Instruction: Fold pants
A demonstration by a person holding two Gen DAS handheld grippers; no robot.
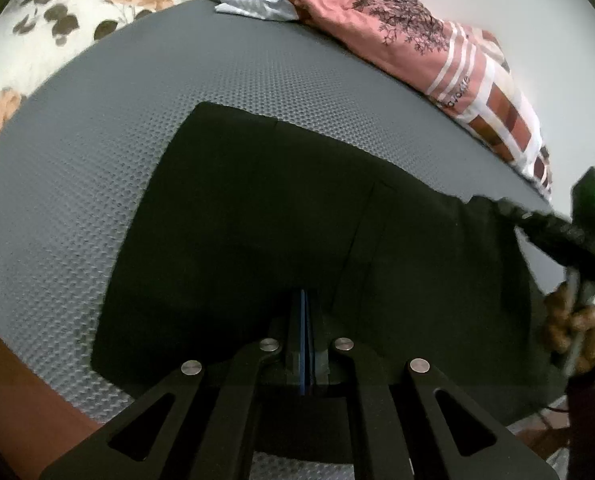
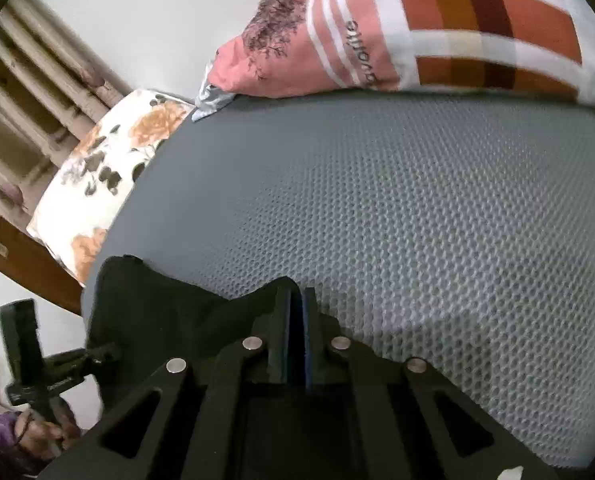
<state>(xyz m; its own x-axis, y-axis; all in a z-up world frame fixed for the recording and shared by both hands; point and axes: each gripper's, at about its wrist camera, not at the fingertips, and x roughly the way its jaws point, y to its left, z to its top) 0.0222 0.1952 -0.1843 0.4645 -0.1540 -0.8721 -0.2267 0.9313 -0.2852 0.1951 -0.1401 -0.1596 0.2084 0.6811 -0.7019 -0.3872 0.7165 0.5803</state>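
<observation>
Both grippers have hold of the black pants [image 1: 281, 216], which lie spread over the grey mesh mattress [image 1: 97, 128] of the bed. On the left, the left gripper [image 1: 306, 320] has its jaws clenched at the near edge of the cloth; the fabric seems pinched between them, though black on black makes that hard to confirm. Further right, the right gripper [image 2: 295, 320] is clamped on a raised edge of the pants, cloth bunched around its jaws. The garment looks like one broad dark panel with a seam running down it, so I judge an early fold may be in, with more folds left. A pink patterned pillow [image 2: 377, 40] sits at the far right.
</observation>
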